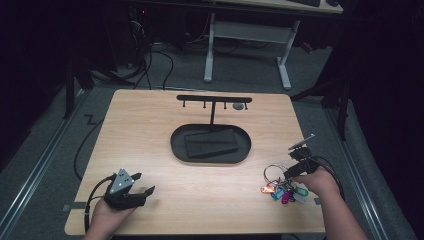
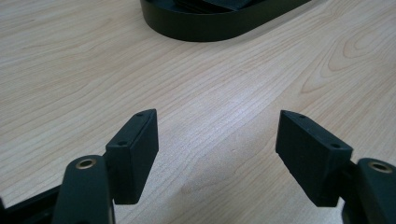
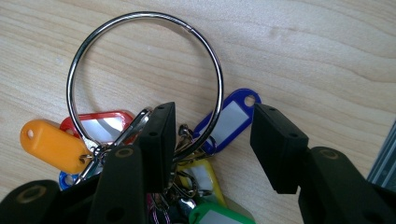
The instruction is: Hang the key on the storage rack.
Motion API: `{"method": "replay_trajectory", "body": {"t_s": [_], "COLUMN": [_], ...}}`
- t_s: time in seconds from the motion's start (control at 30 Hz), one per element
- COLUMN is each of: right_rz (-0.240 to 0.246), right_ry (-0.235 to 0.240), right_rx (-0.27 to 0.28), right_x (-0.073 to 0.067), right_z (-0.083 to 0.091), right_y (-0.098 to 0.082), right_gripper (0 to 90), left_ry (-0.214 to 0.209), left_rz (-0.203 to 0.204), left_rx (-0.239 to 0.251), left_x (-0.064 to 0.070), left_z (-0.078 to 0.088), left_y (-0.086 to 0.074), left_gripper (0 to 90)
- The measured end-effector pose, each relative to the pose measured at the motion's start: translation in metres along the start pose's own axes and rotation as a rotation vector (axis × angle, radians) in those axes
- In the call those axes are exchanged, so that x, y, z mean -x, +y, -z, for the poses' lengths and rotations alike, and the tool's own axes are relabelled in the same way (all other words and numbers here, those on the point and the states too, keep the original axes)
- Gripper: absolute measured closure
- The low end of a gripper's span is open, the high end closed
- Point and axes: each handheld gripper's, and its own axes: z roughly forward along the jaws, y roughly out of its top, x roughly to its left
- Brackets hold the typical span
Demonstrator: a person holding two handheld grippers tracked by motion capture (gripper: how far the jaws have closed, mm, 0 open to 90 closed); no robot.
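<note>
A large steel key ring (image 3: 140,18) lies flat on the wooden table with several coloured key tags on it: orange (image 3: 49,144), red (image 3: 100,123), blue (image 3: 231,119), yellow and green. In the high view the key ring (image 1: 272,172) and its tags (image 1: 285,192) sit near the table's right front. My right gripper (image 3: 212,121) hangs over the bunch, jaws apart, with the ring's right side and the blue tag between them and no pad pressing on either. My right gripper (image 1: 292,170) comes in from the right edge. My left gripper (image 1: 145,183) rests open at front left, its jaws (image 2: 217,126) empty over bare wood.
A black oval tray (image 1: 175,145) holding a dark flat block stands mid-table, with a black T-shaped hook stand (image 1: 214,99) rising behind it. The tray's wall (image 2: 205,28) lies ahead of the left gripper. The table's right edge is close to the keys.
</note>
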Motion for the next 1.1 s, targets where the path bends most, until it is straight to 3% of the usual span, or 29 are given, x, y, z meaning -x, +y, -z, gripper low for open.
{"method": "replay_trajectory", "body": {"t_s": [0.2, 0.33, 0.53, 0.73, 1.1], "right_rz": [-0.037, -0.060, -0.053, -0.002, 0.129], "right_ry": [0.031, 0.026, 0.021, 0.010, 0.015], "right_rx": [-0.022, -0.029, -0.019, 0.001, 0.035], "right_x": [0.000, 0.001, -0.003, -0.014, -0.044], "right_z": [-0.005, -0.006, 0.000, 0.012, 0.053], "right_y": [0.003, 0.005, 0.007, 0.009, 0.013], "right_gripper": [60.6, 68.7, 83.8, 86.4, 87.3], "left_ry": [0.003, 0.004, 0.001, -0.002, -0.009], "left_rz": [-0.007, -0.009, -0.015, -0.015, -0.015], "left_rx": [0.000, -0.001, -0.005, -0.002, 0.000], "left_x": [0.001, 0.000, 0.001, 0.001, 0.002], "left_z": [0.000, 0.000, -0.001, -0.001, -0.002], "left_y": [0.000, 0.000, 0.000, 0.001, 0.001], "left_gripper": [30.6, 30.6, 30.6, 30.6, 30.6]}}
